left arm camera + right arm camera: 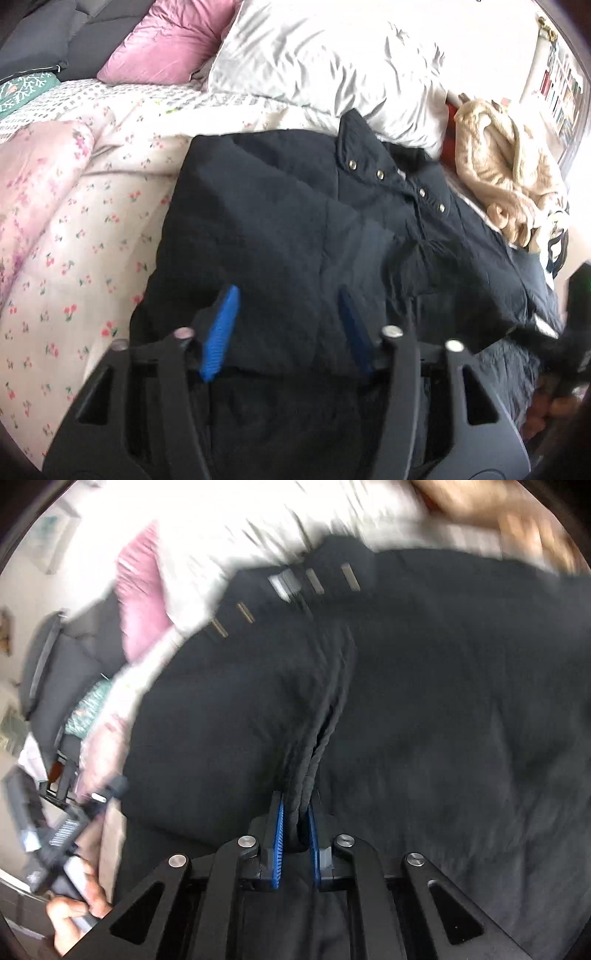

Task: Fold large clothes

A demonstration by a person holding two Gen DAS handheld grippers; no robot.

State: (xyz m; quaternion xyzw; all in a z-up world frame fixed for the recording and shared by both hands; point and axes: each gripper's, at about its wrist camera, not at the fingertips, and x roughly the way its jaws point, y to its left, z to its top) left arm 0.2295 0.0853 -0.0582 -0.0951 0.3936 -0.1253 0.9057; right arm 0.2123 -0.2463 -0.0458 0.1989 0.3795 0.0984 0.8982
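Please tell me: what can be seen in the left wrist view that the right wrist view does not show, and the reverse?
Only the left wrist view shows the open left gripper above the jacket, the cherry-print bedding and a beige garment. Only the right wrist view shows the right gripper shut on a bunched fold of fabric, and a hand. Both show the dark jacket, its snaps, the white pillow and the pink pillow.

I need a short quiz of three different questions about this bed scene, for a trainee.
1. True or false: the right gripper is shut on a bunched fold of the dark navy padded jacket.
2. Which lies nearest the jacket's collar? A pink satin cushion B white crumpled pillow C green patterned cushion
3. Fill in: the left gripper is ____ above the jacket.

Key: 1 true; 2 B; 3 open
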